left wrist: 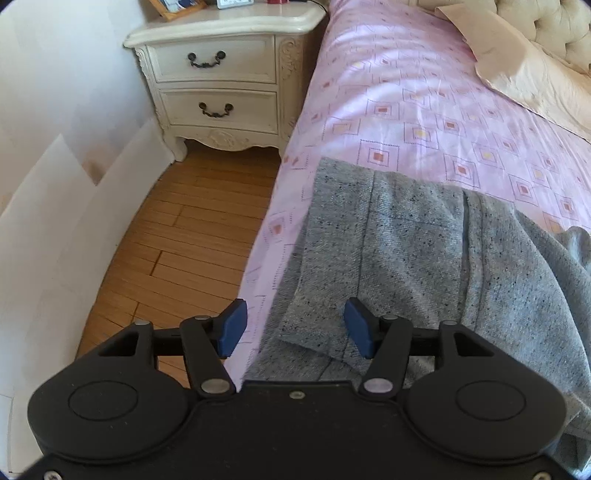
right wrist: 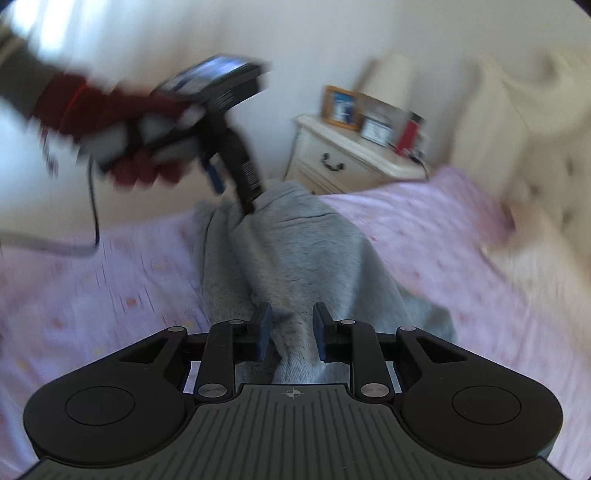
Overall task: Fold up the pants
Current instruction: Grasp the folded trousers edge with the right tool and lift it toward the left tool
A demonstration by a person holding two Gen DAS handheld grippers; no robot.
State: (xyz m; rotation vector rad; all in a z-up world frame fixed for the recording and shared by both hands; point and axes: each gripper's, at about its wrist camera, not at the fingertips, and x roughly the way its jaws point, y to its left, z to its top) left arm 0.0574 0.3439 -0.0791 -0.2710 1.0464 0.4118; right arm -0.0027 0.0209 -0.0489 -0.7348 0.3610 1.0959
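Grey speckled pants (left wrist: 413, 251) lie on the pink patterned bed sheet (left wrist: 406, 96), one edge hanging over the bed's left side. My left gripper (left wrist: 295, 328) is open, its blue pads above the pants' near edge at the bed side. In the blurred right wrist view the pants (right wrist: 295, 251) stretch away from my right gripper (right wrist: 291, 332), which is open with grey cloth between its pads. The left gripper (right wrist: 229, 184) shows there at the pants' far end, held by a red-gloved hand.
A cream two-drawer nightstand (left wrist: 221, 85) stands by the bed head, with a photo frame (right wrist: 341, 107) and small items on top. Wooden floor (left wrist: 177, 236) runs beside the bed. A beige pillow (left wrist: 528, 62) and tufted headboard (left wrist: 554, 22) are at the far end.
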